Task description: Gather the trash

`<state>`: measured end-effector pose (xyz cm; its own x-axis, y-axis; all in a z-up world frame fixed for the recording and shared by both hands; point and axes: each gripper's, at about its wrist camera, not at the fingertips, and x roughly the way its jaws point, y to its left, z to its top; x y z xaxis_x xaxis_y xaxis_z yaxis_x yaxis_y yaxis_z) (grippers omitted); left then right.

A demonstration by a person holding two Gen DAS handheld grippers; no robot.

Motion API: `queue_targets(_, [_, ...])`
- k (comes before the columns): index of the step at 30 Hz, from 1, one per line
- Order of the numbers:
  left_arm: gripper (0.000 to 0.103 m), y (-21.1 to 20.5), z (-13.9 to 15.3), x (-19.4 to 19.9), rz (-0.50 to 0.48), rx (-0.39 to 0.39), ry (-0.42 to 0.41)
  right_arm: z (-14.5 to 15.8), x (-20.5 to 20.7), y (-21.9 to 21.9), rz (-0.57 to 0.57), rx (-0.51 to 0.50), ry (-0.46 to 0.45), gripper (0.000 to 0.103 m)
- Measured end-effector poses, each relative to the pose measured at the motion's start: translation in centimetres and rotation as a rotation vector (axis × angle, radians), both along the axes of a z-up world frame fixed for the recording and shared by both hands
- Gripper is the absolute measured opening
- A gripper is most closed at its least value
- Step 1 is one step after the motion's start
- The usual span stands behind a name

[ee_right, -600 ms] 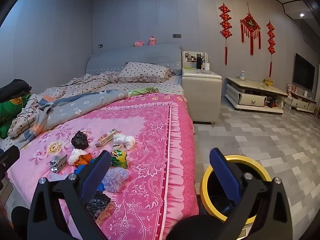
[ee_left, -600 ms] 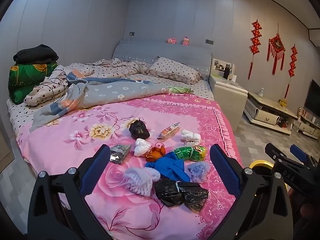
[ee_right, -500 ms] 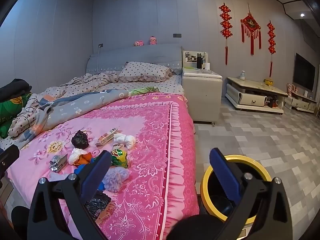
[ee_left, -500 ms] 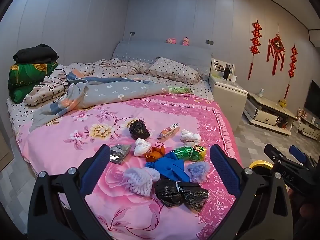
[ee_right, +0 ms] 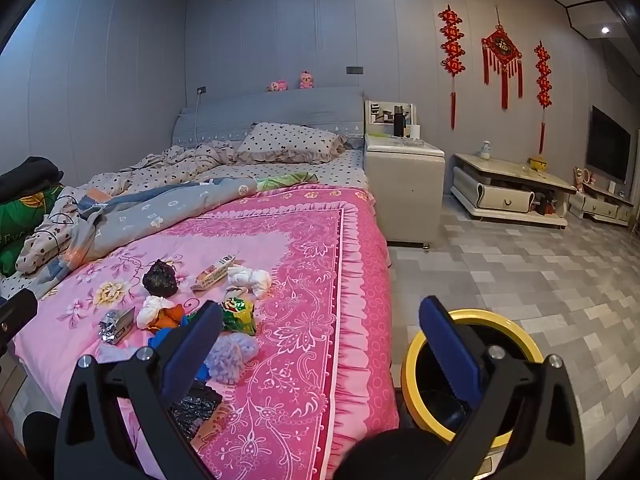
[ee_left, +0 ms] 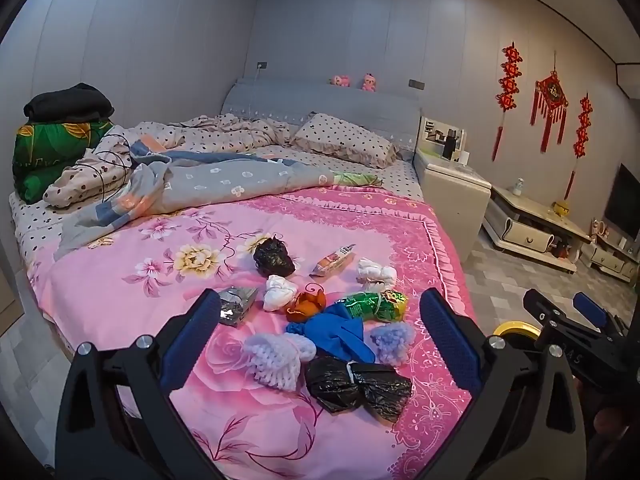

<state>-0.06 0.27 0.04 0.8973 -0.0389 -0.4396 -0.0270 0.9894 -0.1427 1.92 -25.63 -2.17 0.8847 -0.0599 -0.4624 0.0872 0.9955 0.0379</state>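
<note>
- Two crumpled black plastic bags (ee_left: 274, 257) (ee_left: 358, 385)
- Two knotted white bundles (ee_left: 280, 292) (ee_left: 375, 273)
- Two pale lavender foam nets (ee_left: 276, 356) (ee_left: 391, 338)
- One yellow-rimmed round bin (ee_right: 472, 372)
- Two pink plush toys (ee_left: 340, 80) (ee_left: 369, 81)

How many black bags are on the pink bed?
2. One small crumpled black bag lies farthest back in the pile, beside the snack wrapper. One bigger black bag, tied in the middle, lies nearest the camera, below the blue cloth. None seems hidden.
</note>
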Motion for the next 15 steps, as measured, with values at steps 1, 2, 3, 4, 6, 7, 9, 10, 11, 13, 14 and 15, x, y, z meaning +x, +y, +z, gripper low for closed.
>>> queue_targets(1, [0.095,-0.04,0.0,0.0,-0.001,-0.001,0.0,-0.01,0.01,0.01,0.0,0.0,0.0,0.095])
queue_targets(2, [0.096,-0.03,-0.04,0.02,-0.001,0.0,0.0,0.0,-0.01,-0.01,0.0,0.001,-0.001,0.095])
queue_targets(3, [0.096,-0.04,-0.04,0.03,-0.002,-0.001,0.0,0.01,0.0,0.01,0.0,0.001,0.0,0.095])
queue_targets(4, [0.096,-0.04,-0.06,0.05,-0.003,-0.002,0.0,0.09,-0.11,-0.09,0.001,0.002,0.0,0.095])
queue_targets(6, [0.096,-0.07,-0.14,0.13,-0.005,-0.002,-0.001,0.18,-0.19,-0.17,0.0,0.001,0.0,0.095])
queue_targets(7, [0.096,-0.01,-0.12,0.09,-0.005,-0.002,-0.002,0.17,-0.18,-0.16,0.001,0.001,0.001,0.095])
queue_targets(9, [0.096,-0.03,-0.11,0.08,-0.006,-0.004,-0.001,0.0,-0.08,-0.09,0.002,0.002,0.001,0.095])
queue_targets(10, [0.096,-0.06,-0.09,0.09,-0.005,-0.004,-0.001,-0.02,-0.07,-0.08,0.002,0.002,0.002,0.095])
queue_targets(11, [0.096,-0.09,-0.11,0.08,-0.004,-0.004,0.0,0.0,-0.08,-0.07,0.002,0.001,0.002,0.095])
queue_targets(13, [0.095,-0.1,-0.19,0.08,-0.003,-0.002,-0.002,-0.05,-0.05,-0.05,0.003,0.003,0.003,0.095])
queue_targets(14, [0.096,-0.15,-0.2,0.07,-0.003,-0.003,-0.002,0.07,-0.18,-0.1,0.002,0.003,0.004,0.095])
queue_targets(15, [0.095,-0.11,-0.22,0.08,-0.004,-0.003,-0.002,0.07,-0.18,-0.1,0.002,0.002,0.003,0.095])
